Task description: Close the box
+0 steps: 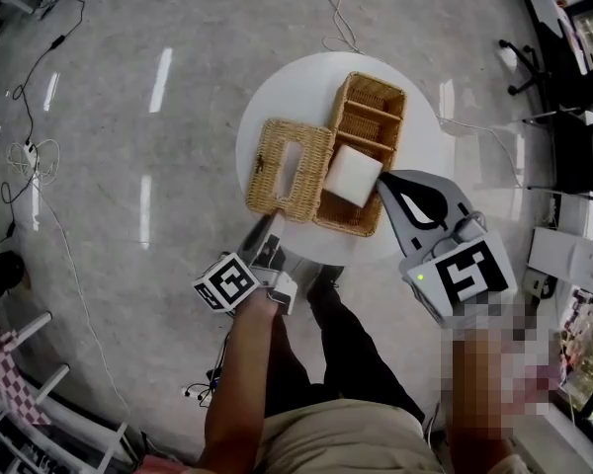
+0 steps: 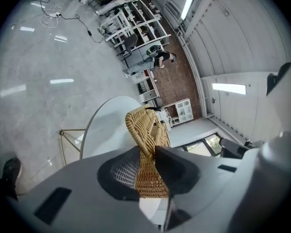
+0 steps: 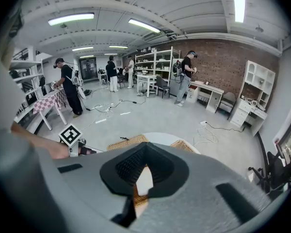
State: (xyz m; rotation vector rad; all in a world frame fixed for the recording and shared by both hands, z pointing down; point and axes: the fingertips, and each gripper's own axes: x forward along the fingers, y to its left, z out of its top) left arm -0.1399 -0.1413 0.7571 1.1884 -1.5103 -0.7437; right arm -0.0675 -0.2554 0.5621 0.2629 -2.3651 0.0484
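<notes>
Left claw [image 2: 148, 159] gripped the lower edge of the wicker lid [image 1: 289, 166], lying just left of the open wicker box [image 1: 368, 85] at frame centre; we judged this hold suited to swinging it over. Right claw [image 1: 383, 182], jaws together, empty, hovered beside the white block [image 1: 352, 175].

Layout, head view: table top and what sits on it.
Box [image 1: 371, 117] stands on the round table [image 1: 277, 97], right of centre. Its lid [image 1: 311, 181] lies at the box's left, touching it. A block [image 1: 353, 175] sits in the box's near part. Left gripper [image 1: 262, 230] has the lid's near edge between its jaws. Right gripper [image 1: 383, 178] is just beside the block's right corner.
</notes>
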